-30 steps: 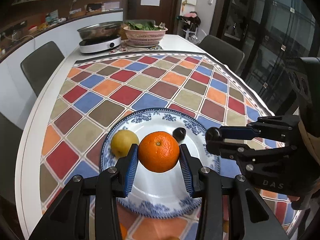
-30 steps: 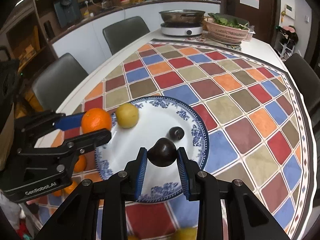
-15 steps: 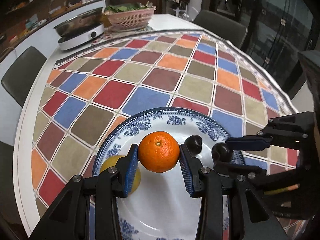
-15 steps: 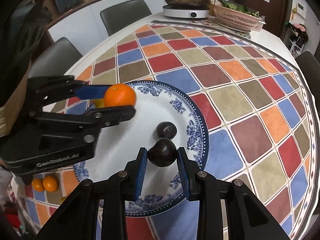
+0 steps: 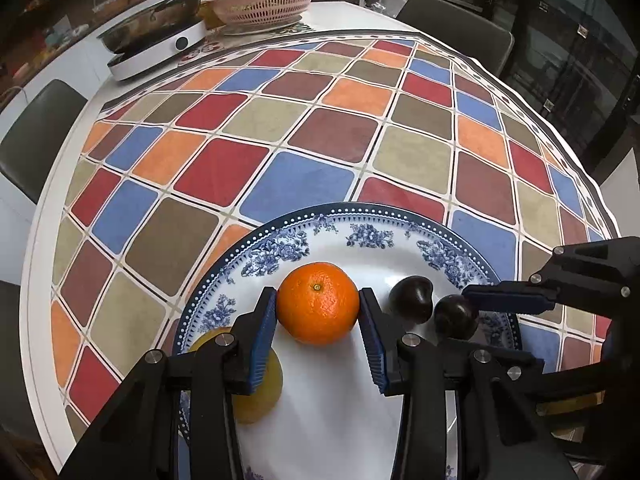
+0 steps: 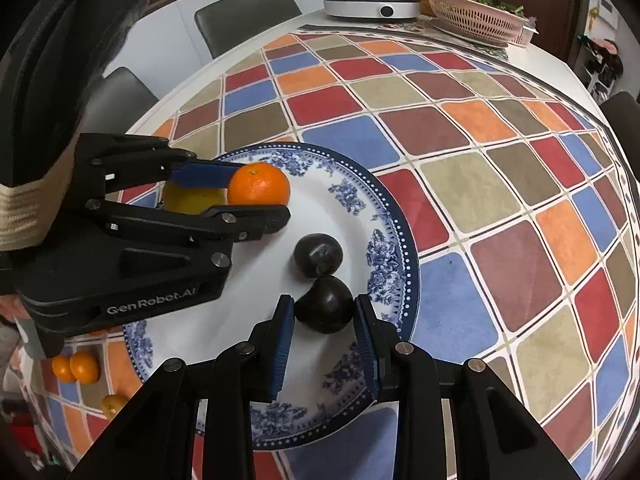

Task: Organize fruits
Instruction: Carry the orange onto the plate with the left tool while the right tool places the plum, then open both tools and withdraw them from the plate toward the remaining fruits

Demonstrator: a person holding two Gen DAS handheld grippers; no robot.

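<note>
Left gripper: jaws closed about halfway on the orange, both blue pads in contact. The fruit was low over the white centre of the plate; whether it already rested on the plate could not be told. A yellow fruit lay on the plate directly beneath the left finger.

Risk noted: if these jaws were opened wide or lowered further, the left finger would likely press on the yellow fruit and push it toward the rim. The orange, being round, could roll once freed.

Right gripper: jaws closed narrowly on a dark plum, held near the plate's right rim. A second dark plum lay on the plate, touching or just beside the held one.

Risk noted: release this close to the rim could send the held plum off the plate, and it could knock its neighbour on landing. The two grippers worked near each other over one plate; contact between them appeared possible.

Surface: a round surface under a chequered cloth in red, blue, orange and brown. Small oranges remained on the cloth, left of the plate.

Room: an induction cooker with a steel pan and a pink basket of greens stood at the far edge. Dark chairs ringed the surface.
</note>
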